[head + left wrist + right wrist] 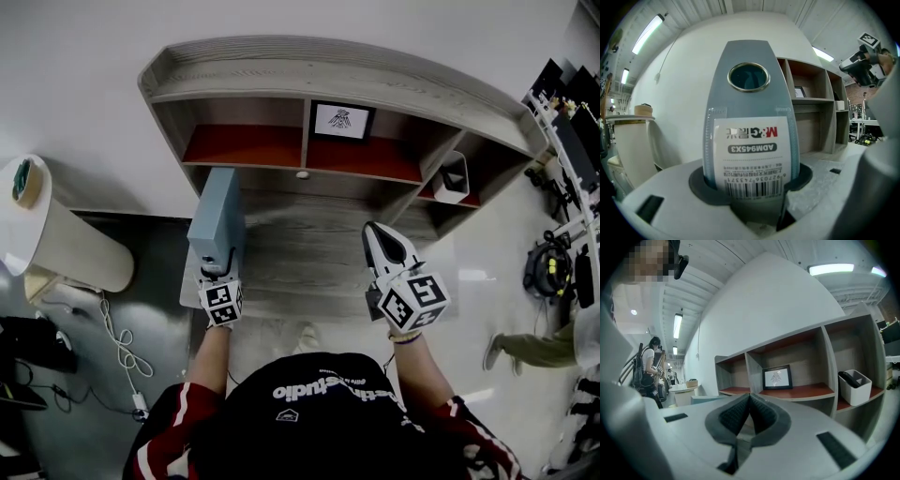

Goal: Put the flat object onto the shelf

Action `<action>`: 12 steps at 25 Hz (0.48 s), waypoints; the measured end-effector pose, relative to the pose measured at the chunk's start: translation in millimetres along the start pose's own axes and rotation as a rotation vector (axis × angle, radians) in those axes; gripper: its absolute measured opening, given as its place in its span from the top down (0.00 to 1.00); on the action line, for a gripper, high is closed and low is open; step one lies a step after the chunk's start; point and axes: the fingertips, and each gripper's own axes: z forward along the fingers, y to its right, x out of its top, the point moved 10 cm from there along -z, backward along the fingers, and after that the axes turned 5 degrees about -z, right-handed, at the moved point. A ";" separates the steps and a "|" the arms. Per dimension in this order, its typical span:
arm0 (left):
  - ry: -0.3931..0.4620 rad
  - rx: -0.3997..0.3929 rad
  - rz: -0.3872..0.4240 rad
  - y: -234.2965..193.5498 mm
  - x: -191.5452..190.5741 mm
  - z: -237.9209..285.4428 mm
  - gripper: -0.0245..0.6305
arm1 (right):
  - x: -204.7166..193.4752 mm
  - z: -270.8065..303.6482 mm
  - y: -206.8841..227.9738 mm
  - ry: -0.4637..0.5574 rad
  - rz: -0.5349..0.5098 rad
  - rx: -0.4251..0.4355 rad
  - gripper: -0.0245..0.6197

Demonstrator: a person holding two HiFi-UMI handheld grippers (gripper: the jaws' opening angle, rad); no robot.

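Clamping the folder [216, 220] at its near end, the left tongs [221, 267] hold it on edge, near the shelf [281, 80], not yet in. Right tongs [749, 401] pressed together, empty. Advised: keep it level and enter the left red-floored bay squarely. Folder: smooth grey-blue plastic, slim, labelled, ring hole in spine. Shelf: grey woodgrain.

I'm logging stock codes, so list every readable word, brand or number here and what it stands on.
"M&G": brand on the white label on the spine of the grey-blue file box.
"ADM945X3": on the grey bar of the same label.
Label's fine print and barcode digits: too small to read.
Print on the person's black shirt: too blurred to read.
Framed picture: a drawing, no legible words.
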 end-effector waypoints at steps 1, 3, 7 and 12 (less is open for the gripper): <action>-0.007 -0.004 0.002 -0.5 0.2 2.1 0.55 | -0.7 2.0 -1.0 -0.001 0.003 0.004 0.96; -0.023 -0.008 0.001 -0.7 -0.3 6.5 0.55 | -1.7 5.4 -2.2 -0.005 0.008 0.012 0.96; -0.057 -0.006 0.002 2.1 -2.1 16.4 0.54 | -2.5 9.9 -1.9 -0.012 0.012 0.022 0.96; -0.090 -0.010 0.003 3.7 -4.2 30.4 0.54 | -4.2 12.8 0.5 -0.017 0.020 0.020 0.96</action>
